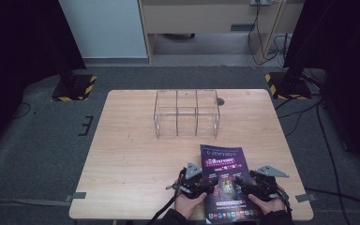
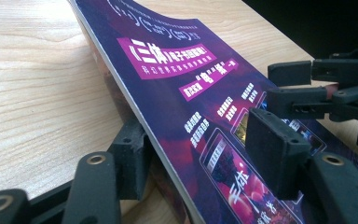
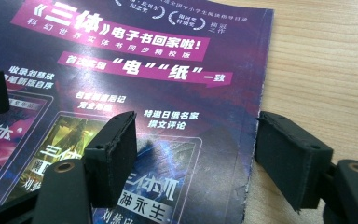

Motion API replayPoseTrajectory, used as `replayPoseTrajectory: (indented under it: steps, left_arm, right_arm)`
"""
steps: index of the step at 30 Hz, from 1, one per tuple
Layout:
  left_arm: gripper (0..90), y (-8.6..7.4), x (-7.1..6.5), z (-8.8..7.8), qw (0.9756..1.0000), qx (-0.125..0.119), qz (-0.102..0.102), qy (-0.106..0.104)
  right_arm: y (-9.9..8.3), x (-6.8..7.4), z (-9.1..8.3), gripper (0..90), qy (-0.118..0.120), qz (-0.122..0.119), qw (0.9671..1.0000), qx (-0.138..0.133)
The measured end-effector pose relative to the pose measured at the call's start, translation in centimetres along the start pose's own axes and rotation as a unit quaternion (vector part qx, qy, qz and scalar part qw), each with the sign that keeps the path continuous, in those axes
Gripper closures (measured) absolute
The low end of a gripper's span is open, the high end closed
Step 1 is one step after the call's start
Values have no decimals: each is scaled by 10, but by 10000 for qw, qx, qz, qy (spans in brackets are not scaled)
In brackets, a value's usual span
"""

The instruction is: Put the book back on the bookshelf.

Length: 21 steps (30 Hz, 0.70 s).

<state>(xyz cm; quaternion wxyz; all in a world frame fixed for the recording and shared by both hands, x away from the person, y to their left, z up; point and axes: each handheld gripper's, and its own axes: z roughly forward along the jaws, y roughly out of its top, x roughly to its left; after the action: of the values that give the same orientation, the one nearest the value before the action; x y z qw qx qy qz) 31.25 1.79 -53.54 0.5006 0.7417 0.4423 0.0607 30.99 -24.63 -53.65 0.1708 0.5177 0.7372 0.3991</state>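
Magazine (image 1: 225, 180) lies flat near the table's (image 1: 136, 154) front edge, not yet lifted. Left gripper (image 2: 200, 154) straddles its raised spine edge — pads apart, one under, one above; right gripper (image 3: 205, 149) gapes across the opposite edge — gripping and carrying remain.
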Motion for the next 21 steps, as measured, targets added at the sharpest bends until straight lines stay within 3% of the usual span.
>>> replayPoseTrajectory:
  steps: [3, 8, 12, 18, 21]
  left_arm:
    - [439, 1, 0, -2, 9999, -96, -26, -75]
    - [506, 2, -2, -6, 9972, -569, -217, -436]
    - [480, 2, -7, -3, 9993, -351, 44, -139]
    - [404, 2, -6, 2, 9998, -69, 121, -139]
    - [427, 3, -3, 4, 9999, 50, 52, -81]
  right_arm:
    - [0, 0, 0, 297, 9, 25, 10000, -1]
    - [0, 0, 0, 299, 21, 51, 10000, 1]
    - [0, -1, 0, 300, 28, 54, 10000, 2]
    - [0, -1, 0, 302, 15, 34, 10000, 0]
    - [0, -1, 0, 302, 14, 36, 10000, 0]
